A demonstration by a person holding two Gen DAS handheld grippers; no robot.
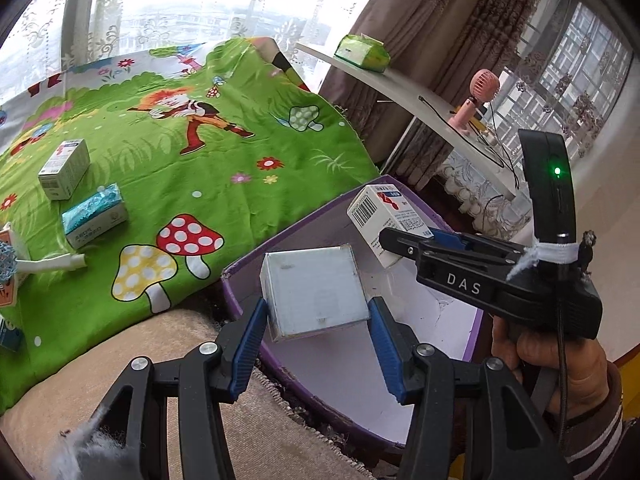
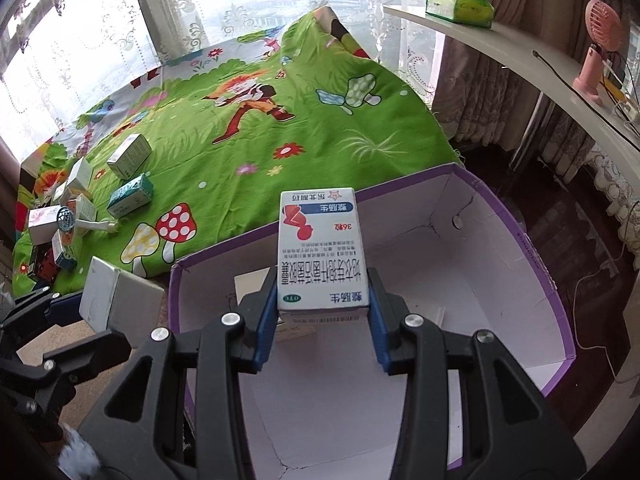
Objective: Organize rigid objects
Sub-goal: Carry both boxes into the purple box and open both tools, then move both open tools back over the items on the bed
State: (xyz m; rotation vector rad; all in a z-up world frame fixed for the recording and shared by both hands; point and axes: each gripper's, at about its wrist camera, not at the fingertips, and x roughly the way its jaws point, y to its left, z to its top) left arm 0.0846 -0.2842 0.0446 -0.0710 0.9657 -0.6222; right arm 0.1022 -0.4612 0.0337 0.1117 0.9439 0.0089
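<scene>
Left wrist view: the left gripper (image 1: 318, 316) is clamping a plain white box (image 1: 314, 292) between its blue pads (image 1: 250, 344), holding it over the near rim of the purple bin (image 1: 248, 264). Just beyond, the right gripper (image 1: 400, 236) is reaching in from the right, gripping a medicine box (image 1: 380, 208) above the bin's white interior. Right wrist view: the right gripper (image 2: 324, 308) is squeezing the medicine box (image 2: 320, 248) upright, label facing the camera, over the purple bin (image 2: 520, 232); the left gripper (image 2: 64, 308) with its white box (image 2: 116, 300) is hanging just left of the bin's corner. Farther back, more small boxes (image 2: 128, 176) are lying scattered on the green cartoon blanket (image 2: 248, 148). Beyond that, a green tissue pack (image 2: 458, 0) and a pink fan (image 2: 596, 40) are sitting on a white shelf (image 2: 520, 56) by the curtained window.
</scene>
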